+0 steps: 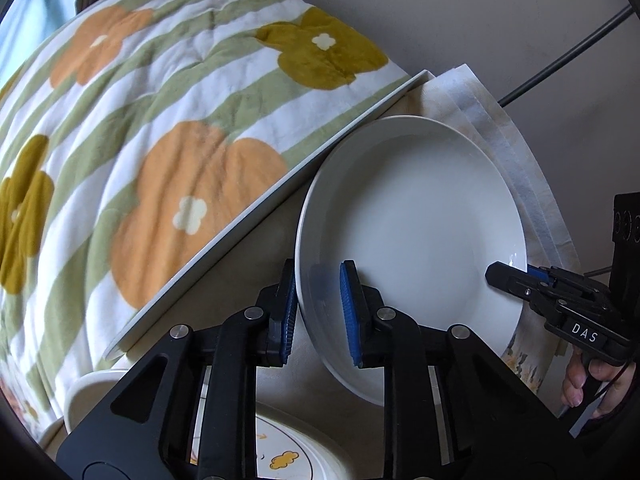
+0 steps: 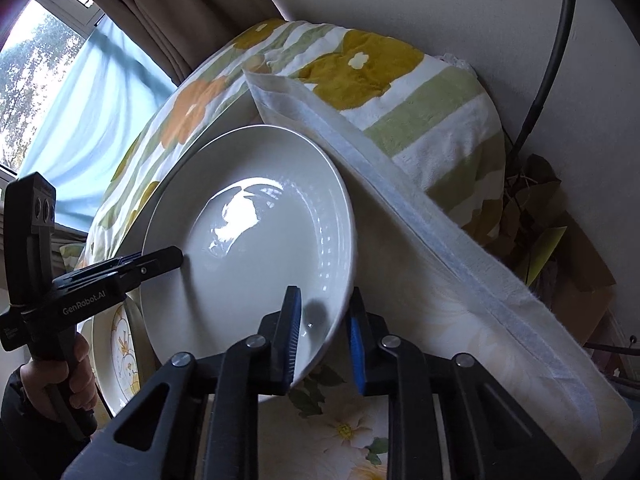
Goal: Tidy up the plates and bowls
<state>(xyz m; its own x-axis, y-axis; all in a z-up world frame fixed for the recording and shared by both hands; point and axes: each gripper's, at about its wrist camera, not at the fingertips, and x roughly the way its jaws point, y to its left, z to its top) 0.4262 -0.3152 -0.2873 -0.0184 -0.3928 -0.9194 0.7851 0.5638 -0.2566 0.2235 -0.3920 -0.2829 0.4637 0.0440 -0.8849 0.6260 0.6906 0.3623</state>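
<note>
A plush blanket striped green and white with orange and mustard flowers [image 1: 160, 128] lay beside the wide, shallow white ceramic plate [image 1: 416, 216], which rested on a pale floral cloth [image 2: 420, 320]. Left tongs [image 1: 318, 312] and right tongs [image 2: 326, 344] each clamped opposite rims.

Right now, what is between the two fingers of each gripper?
The rim of the white plate. The left gripper clamps its one edge in the left wrist view; the right gripper clamps the opposite edge in the right wrist view.

Left hand-held gripper [image 1: 318, 312] clamps white plate [image 1: 420, 236] rim beside floral blanket [image 1: 160, 140]
</note>
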